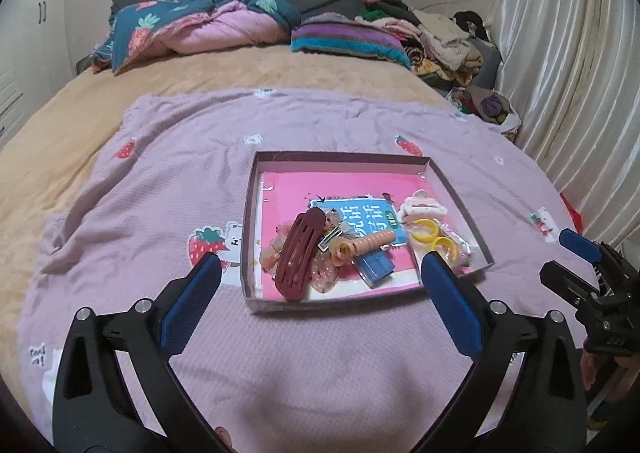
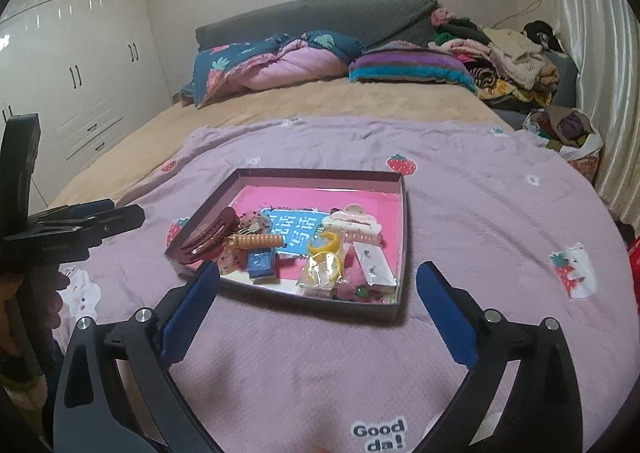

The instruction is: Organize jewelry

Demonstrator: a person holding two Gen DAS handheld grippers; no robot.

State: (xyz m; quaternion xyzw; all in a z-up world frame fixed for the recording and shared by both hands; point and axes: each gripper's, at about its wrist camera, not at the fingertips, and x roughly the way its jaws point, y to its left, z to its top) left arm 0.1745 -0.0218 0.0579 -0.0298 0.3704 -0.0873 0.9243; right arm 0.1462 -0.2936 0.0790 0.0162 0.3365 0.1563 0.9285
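A shallow cardboard box (image 1: pixel 344 157) (image 2: pixel 320 173) with a pink floor lies on a lilac strawberry-print blanket (image 1: pixel 160 181). Inside lie a maroon hair clip (image 1: pixel 298 255) (image 2: pixel 204 235), an orange spiral hair tie (image 1: pixel 366 243) (image 2: pixel 256 241), a small blue case (image 1: pixel 374 269) (image 2: pixel 262 261), yellow rings (image 1: pixel 426 231) (image 2: pixel 325 243), a white-pink claw clip (image 1: pixel 422 207) (image 2: pixel 354 225) and an earring card (image 2: pixel 374 261). My left gripper (image 1: pixel 319 261) (image 2: pixel 116 211) hovers open before the box's near edge, holding nothing. My right gripper (image 2: pixel 318 268) (image 1: pixel 564 255) is also open and holds nothing.
The blanket lies on a tan bed (image 1: pixel 248 69). A folded quilt (image 1: pixel 200 27), a striped pillow (image 1: pixel 348 37) and a heap of clothes (image 1: pixel 444 41) sit at the headboard. Curtains (image 1: pixel 568 73) hang on the right, and white wardrobes (image 2: pixel 80 65) stand on the left.
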